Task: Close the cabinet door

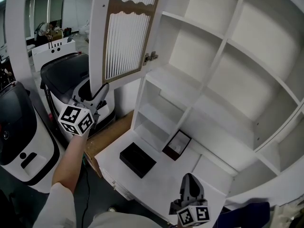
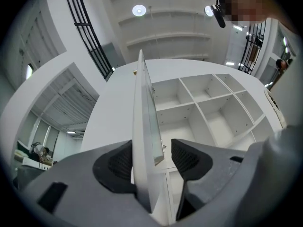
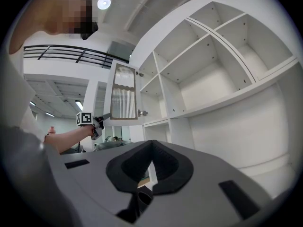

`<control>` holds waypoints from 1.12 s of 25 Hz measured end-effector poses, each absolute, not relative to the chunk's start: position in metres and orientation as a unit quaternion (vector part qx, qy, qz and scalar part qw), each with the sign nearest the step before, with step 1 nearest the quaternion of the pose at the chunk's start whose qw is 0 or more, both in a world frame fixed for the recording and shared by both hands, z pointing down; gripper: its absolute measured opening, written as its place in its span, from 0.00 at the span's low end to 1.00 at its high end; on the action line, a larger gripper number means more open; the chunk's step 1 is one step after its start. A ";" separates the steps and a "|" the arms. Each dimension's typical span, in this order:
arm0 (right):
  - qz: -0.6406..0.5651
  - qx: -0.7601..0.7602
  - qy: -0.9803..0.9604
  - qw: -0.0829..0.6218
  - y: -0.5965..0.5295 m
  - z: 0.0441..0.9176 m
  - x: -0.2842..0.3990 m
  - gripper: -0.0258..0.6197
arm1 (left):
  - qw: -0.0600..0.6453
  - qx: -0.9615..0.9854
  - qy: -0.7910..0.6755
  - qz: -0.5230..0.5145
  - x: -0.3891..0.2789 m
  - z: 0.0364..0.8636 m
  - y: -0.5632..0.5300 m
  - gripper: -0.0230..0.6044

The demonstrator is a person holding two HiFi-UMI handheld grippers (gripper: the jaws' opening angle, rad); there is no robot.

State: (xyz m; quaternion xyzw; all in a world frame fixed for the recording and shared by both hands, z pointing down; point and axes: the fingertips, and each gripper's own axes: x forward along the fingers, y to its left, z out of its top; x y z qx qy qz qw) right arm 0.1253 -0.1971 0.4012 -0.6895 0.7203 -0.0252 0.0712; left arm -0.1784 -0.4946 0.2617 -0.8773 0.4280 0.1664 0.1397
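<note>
The cabinet door (image 1: pixel 126 32), a white frame round a ribbed glass panel, stands swung out to the left of the open white cabinet (image 1: pixel 223 46). My left gripper (image 1: pixel 102 90) reaches up to the door's lower free corner. In the left gripper view the door's edge (image 2: pixel 142 108) runs between the jaws of the left gripper (image 2: pixel 150 157); the left pad (image 2: pixel 118 164) lies against it, and the right pad (image 2: pixel 187 160) stands a little off. My right gripper (image 1: pixel 190 178) hangs low over the counter, its jaws (image 3: pixel 151 143) shut and holding nothing.
A black flat box (image 1: pixel 137 159) and a small dark open case (image 1: pixel 177 145) lie on the white counter (image 1: pixel 161 189) under the shelves. Two black-and-white machines (image 1: pixel 19 127) (image 1: pixel 66 75) stand on the floor to the left, below the door. A metal hinge (image 1: pixel 151 57) joins door and cabinet.
</note>
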 end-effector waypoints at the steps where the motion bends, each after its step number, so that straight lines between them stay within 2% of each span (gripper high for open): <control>1: -0.024 -0.689 0.721 0.071 -0.197 0.400 0.125 0.04 | 0.138 -0.877 0.429 0.168 -0.180 0.261 -0.494 0.40; 3: -0.022 -0.689 0.721 0.072 -0.197 0.399 0.123 0.04 | 0.139 -0.876 0.430 0.165 -0.182 0.261 -0.494 0.34; 7: -0.022 -0.689 0.721 0.073 -0.193 0.399 0.123 0.04 | 0.129 -0.878 0.429 0.171 -0.183 0.261 -0.492 0.29; 11: -0.019 -0.688 0.721 0.074 -0.190 0.399 0.120 0.04 | 0.119 -0.876 0.428 0.186 -0.184 0.260 -0.487 0.17; 28: -0.021 -0.690 0.719 0.083 -0.163 0.401 0.137 0.04 | 0.148 -0.879 0.424 0.160 -0.145 0.261 -0.453 0.16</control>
